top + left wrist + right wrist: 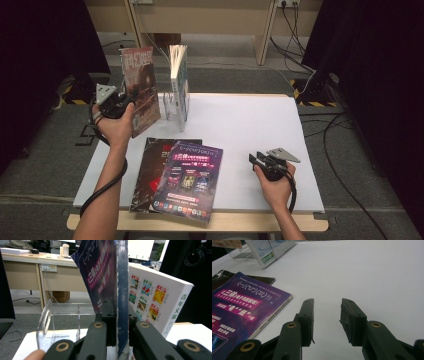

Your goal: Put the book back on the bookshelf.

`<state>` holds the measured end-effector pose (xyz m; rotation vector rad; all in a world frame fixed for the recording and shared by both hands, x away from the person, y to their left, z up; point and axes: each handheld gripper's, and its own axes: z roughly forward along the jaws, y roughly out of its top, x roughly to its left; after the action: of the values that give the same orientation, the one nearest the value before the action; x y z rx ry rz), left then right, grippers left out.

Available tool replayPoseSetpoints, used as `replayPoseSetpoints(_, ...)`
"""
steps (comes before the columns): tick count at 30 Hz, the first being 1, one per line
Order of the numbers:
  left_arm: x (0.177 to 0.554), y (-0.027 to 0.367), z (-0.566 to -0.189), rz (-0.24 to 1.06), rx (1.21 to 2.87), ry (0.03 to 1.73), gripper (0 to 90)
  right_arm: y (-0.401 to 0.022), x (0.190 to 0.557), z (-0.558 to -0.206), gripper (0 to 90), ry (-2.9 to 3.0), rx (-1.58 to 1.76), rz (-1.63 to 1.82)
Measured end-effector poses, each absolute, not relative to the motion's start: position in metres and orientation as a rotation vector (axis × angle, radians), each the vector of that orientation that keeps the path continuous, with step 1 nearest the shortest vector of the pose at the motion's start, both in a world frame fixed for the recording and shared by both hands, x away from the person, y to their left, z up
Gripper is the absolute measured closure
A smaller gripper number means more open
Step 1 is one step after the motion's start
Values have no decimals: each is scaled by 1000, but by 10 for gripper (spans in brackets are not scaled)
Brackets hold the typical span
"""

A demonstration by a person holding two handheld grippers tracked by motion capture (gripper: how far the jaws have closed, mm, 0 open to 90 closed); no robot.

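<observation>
My left gripper (128,103) is shut on the edge of a red-brown magazine (143,87) and holds it upright over the table's far left corner. In the left gripper view the jaws (117,315) clamp the magazine's blue spine (122,290), with its purple back cover fanning left. Just to its right stands a clear acrylic rack (170,106) holding a thick white book (180,80) upright; the book (156,302) and the rack (48,322) lie close ahead. My right gripper (254,159) rests low on the table at the right, open, with nothing between its jaws (327,307).
Two magazines lie flat at the front of the white table (250,125): a purple one (187,180) overlapping a dark one (150,170). The purple magazine (244,312) lies left of my right jaws. Beyond the table are a wooden desk and cables on the floor.
</observation>
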<state>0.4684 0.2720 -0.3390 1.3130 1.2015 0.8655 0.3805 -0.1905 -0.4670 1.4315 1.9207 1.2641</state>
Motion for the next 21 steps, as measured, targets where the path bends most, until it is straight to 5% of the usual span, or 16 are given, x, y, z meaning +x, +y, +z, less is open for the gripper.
replayPoseSetpoints(21, 510, 262, -347, 920, 1316, 1215, 838, -190, 381, -468, 635, 1937, 1413, 1255)
